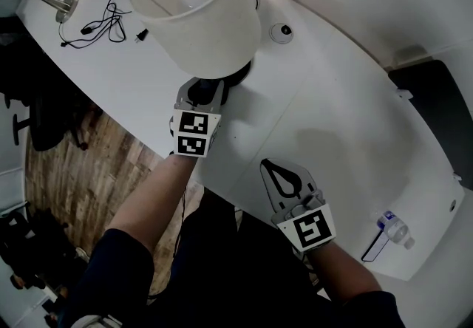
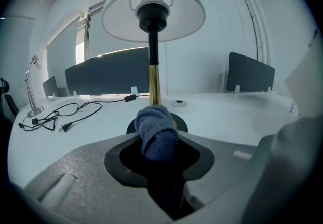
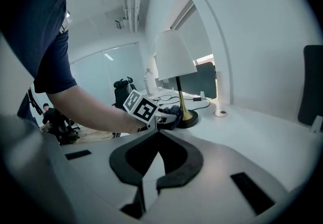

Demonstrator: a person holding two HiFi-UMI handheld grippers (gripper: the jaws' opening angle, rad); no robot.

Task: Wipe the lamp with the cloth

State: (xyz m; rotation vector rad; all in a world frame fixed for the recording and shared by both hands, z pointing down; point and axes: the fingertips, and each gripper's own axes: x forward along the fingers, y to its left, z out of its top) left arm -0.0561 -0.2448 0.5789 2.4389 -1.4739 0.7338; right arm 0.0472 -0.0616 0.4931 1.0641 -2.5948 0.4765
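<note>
You're in an office: your left gripper [image 2: 157, 142] sits over a long white shared desk [image 1: 347, 120]. Dark divider screens [image 2: 108, 74] stand beyond it, a cable grommet [image 2: 178, 103] lies just ahead, roller blinds [image 2: 63, 51] cover the windows behind, and black office chairs [image 1: 46, 127] sit to its left.

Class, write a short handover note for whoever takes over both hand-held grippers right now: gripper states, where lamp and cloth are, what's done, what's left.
Left hand-held gripper: shut on the blue cloth, held at the foot of the lamp, over its black base.
Right hand-held gripper: shut, empty, above the white desk, apart from the lamp.
Done: cloth gripped and at the lamp; how much is wiped cannot be told.
Left: probably base, stem and shade.
</note>
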